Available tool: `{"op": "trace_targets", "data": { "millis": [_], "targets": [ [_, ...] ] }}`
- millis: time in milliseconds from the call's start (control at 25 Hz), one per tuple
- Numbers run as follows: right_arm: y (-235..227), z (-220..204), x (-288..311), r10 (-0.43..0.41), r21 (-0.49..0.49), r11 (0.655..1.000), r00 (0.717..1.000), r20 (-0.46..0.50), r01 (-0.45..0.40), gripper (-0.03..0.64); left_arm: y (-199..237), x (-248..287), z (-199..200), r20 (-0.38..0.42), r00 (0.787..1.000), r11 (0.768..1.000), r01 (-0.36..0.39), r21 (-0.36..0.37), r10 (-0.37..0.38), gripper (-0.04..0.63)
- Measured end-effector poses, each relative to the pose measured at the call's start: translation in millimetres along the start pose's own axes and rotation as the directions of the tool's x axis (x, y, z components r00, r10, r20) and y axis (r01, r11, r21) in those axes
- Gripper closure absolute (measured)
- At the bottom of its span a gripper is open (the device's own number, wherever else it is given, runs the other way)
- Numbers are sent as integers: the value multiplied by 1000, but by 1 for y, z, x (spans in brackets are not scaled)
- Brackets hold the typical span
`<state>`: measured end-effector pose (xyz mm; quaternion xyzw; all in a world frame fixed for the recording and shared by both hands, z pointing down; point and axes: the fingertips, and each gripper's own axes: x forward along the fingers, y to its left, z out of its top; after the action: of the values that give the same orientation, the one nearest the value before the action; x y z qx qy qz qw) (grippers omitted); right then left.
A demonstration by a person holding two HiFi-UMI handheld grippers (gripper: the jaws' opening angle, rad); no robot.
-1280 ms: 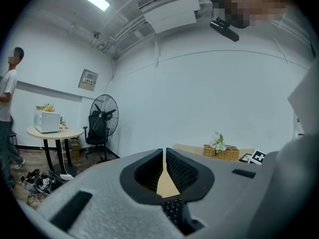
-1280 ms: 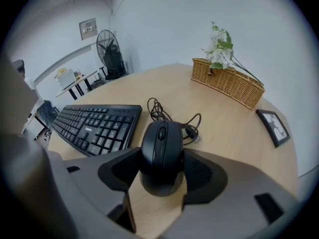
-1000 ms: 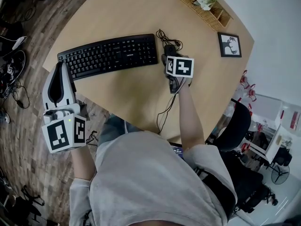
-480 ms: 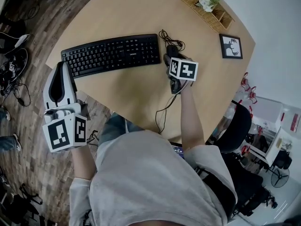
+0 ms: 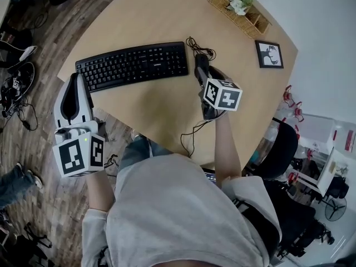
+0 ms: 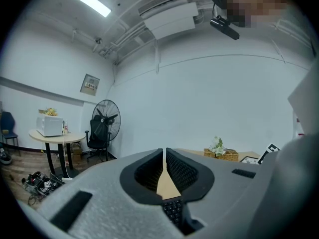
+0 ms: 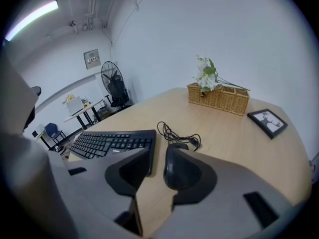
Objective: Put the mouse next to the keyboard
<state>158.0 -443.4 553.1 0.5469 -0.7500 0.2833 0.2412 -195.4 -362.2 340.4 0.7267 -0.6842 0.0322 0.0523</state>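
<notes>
The black wired mouse [image 5: 201, 63] [image 7: 175, 167] lies on the wooden table just right of the black keyboard [image 5: 133, 65] [image 7: 112, 142]. Its coiled cable [image 5: 200, 49] lies behind it. My right gripper [image 5: 202, 77] [image 7: 158, 159] sits low over the mouse and its jaws are closing. The mouse is between them, against the right jaw, with a gap of bare table to the left jaw. My left gripper [image 5: 74, 81] [image 6: 163, 152] hangs shut and holds nothing, off the table's left front edge.
A wicker basket with white flowers [image 5: 245, 10] [image 7: 219, 97] and a small picture frame [image 5: 270, 53] [image 7: 268, 122] stand at the far right. The mouse cable [image 5: 192, 135] runs off the near table edge [image 5: 167, 132]. An office chair [image 5: 281, 149] is at the right, cables litter the floor at the left.
My right gripper has drawn back a little toward the person, showing more of the mouse ahead of its cube. The left gripper has hardly moved.
</notes>
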Motion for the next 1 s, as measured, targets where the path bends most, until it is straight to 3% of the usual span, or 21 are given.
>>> {"op": "trace_targets", "data": {
  "millis": [80,160,520,720,1000],
  "targets": [
    [7,6,-14,0,-16,1000,999,43,1,561,-1,-4,2,6,1000,1000,7,2,-7,571],
    [14,11,-27,11,-28,1000,996,85,-9,598,-2,-8,4,11,1000,1000,14,4,-14,571],
    [59,34,-86,87,-74,995,953,291,-68,603,-1,-28,9,29,998,999,51,11,-51,571],
    [80,39,-117,81,-124,992,928,363,-38,603,-1,-41,12,42,996,997,76,11,-76,571],
    [95,43,-162,62,-93,995,887,457,-22,603,-4,-57,16,59,991,993,119,26,-121,571]
  ]
}}
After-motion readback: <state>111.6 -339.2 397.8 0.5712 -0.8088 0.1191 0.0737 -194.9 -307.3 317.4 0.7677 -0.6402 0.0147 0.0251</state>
